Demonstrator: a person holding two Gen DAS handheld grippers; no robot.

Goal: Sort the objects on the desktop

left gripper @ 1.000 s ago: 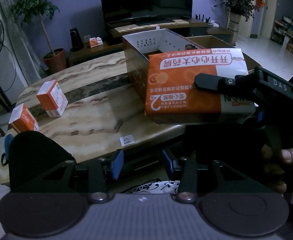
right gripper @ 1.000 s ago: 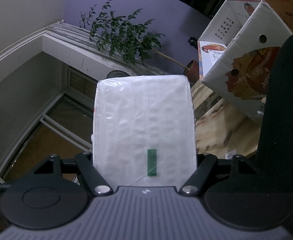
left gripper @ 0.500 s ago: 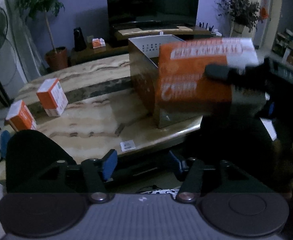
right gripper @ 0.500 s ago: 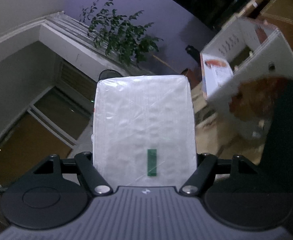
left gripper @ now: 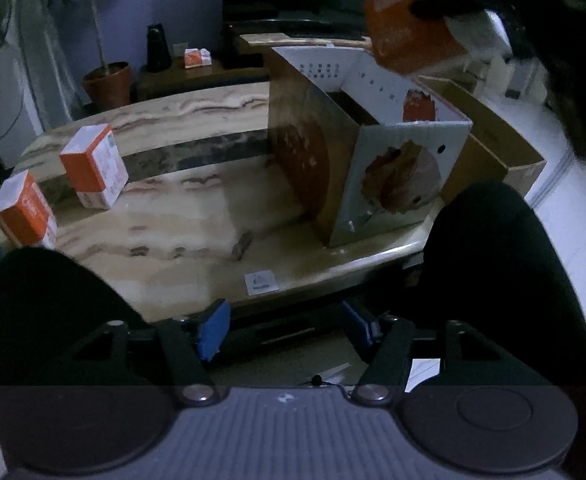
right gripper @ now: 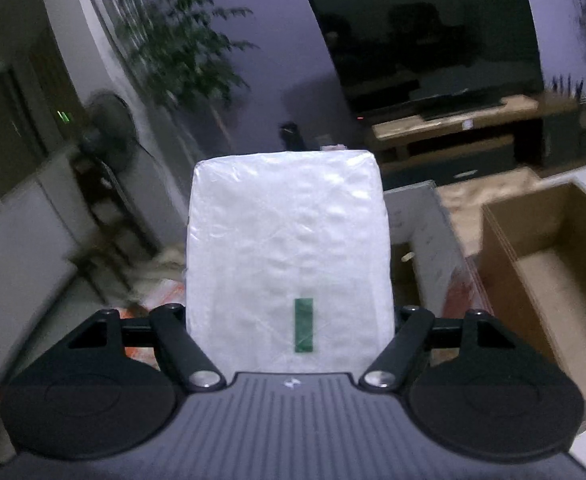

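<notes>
My right gripper (right gripper: 289,320) is shut on a tissue pack (right gripper: 289,256) whose white plastic underside fills the middle of the right wrist view. From the left wrist view the same orange and white tissue pack (left gripper: 413,36) hangs high above the open printed carton (left gripper: 397,168), blurred by motion. My left gripper (left gripper: 289,330) hovers by the marble table's near edge, its jaws opening with nothing between the blue pads (left gripper: 213,328). Two small orange and white boxes, one (left gripper: 95,172) and another (left gripper: 23,212), stand on the table's left end.
A plain brown cardboard box (left gripper: 493,148) sits right of the printed carton, its open inside (right gripper: 549,272) seen from the right wrist. A white sticker (left gripper: 261,282) lies near the marble table (left gripper: 181,220) front edge. A television (right gripper: 429,40), potted plant (left gripper: 105,80) and fan (right gripper: 109,128) stand beyond.
The right gripper has risen with the tissue pack and rolled upright, from beside the carton to high above it. The left gripper's jaws have widened and it has shifted toward the table.
</notes>
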